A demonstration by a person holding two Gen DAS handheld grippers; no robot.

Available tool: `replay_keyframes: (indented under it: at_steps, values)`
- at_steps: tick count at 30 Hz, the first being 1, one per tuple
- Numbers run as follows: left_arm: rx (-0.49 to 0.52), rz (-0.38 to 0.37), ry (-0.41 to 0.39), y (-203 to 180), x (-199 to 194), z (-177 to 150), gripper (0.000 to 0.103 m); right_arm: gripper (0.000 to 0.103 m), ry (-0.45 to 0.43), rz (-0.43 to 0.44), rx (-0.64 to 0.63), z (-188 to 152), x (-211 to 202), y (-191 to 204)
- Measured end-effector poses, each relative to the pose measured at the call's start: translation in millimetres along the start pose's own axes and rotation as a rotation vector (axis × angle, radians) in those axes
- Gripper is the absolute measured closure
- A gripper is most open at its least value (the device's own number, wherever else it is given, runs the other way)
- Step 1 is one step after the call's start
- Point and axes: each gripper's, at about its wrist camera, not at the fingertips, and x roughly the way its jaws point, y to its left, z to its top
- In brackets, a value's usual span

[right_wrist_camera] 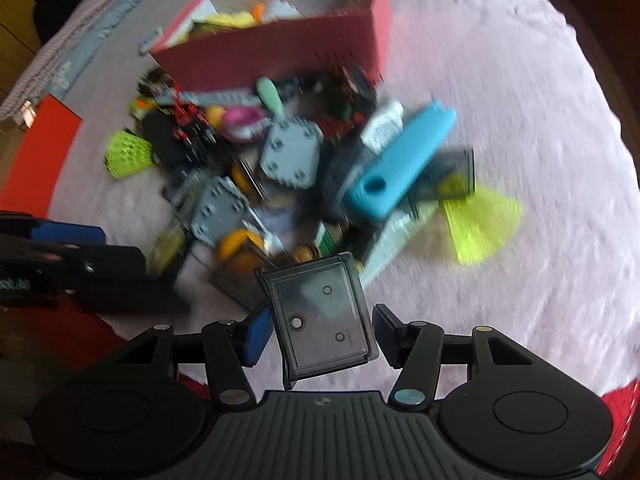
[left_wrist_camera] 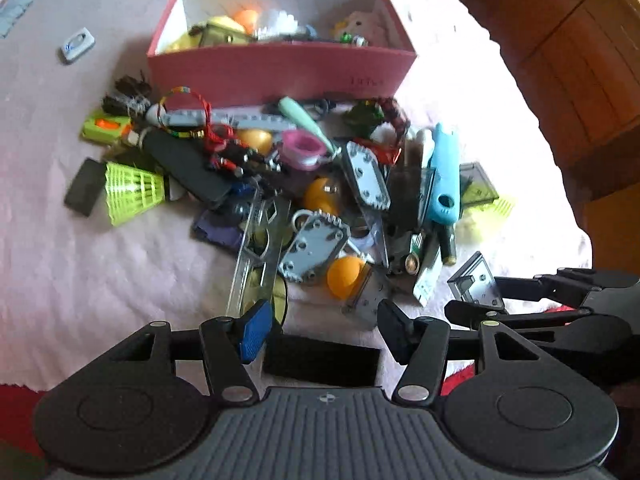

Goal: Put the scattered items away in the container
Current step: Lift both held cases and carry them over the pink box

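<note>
Across the pale pink cloth [left_wrist_camera: 120, 288] that covers the surface, the biggest thing is the pink box [left_wrist_camera: 280, 68], standing at the far side with its open top already holding a yellow and orange jumble. Just near of it, touching its front wall in places, lies the heap of scattered items [left_wrist_camera: 288, 184]: a long blue plastic case [left_wrist_camera: 442, 176] on the right, grey studded plates, a lime shuttlecock [left_wrist_camera: 132, 192] on the left, orange balls, a pink ring, a bracelet. A small white tag [left_wrist_camera: 78, 45] lies well apart on the far left.

Nearer still, the right claw [right_wrist_camera: 320, 336] pinches a smoky clear plastic case [right_wrist_camera: 320, 316] between its pads, clear of the heap. In the left wrist view the same case shows at the right edge, gripped from the side. The left claw [left_wrist_camera: 324, 332] pinches a flat black block [left_wrist_camera: 320, 358] that spans the gap between its pads.

Both loads seem ready for carrying, so the step in hand is probably the move to the box. To do it well, each claw should pass clear over the near wall before letting go, and drop into the barer right part of the box, not onto the piled left. The clear case sits tilted in its grip, so a steady wrist matters. The two claws are close; taking turns avoids a knock.
</note>
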Motion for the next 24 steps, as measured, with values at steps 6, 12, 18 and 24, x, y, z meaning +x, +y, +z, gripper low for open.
replay_keyframes:
  at_steps: [6, 12, 18, 24]
  values:
    - [0.044, 0.049, -0.009, -3.5, -3.0, 6.5, 0.056, 0.046, -0.034, 0.013, -0.005, 12.1, -16.6, -1.0]
    - [0.165, 0.013, 0.078, -9.1, 30.8, -10.0, 0.045, 0.046, -0.004, -0.017, 0.039, 11.3, -1.2, -6.8]
    - [0.526, 0.064, 0.089, -60.3, 81.4, -54.3, 0.025, 0.046, 0.052, -0.051, 0.092, -8.9, 18.7, -7.8]
    - [0.708, 0.145, 0.063, -88.5, 131.0, -81.2, 0.035, 0.046, 0.083, -0.077, 0.137, -28.0, 30.2, -9.4]
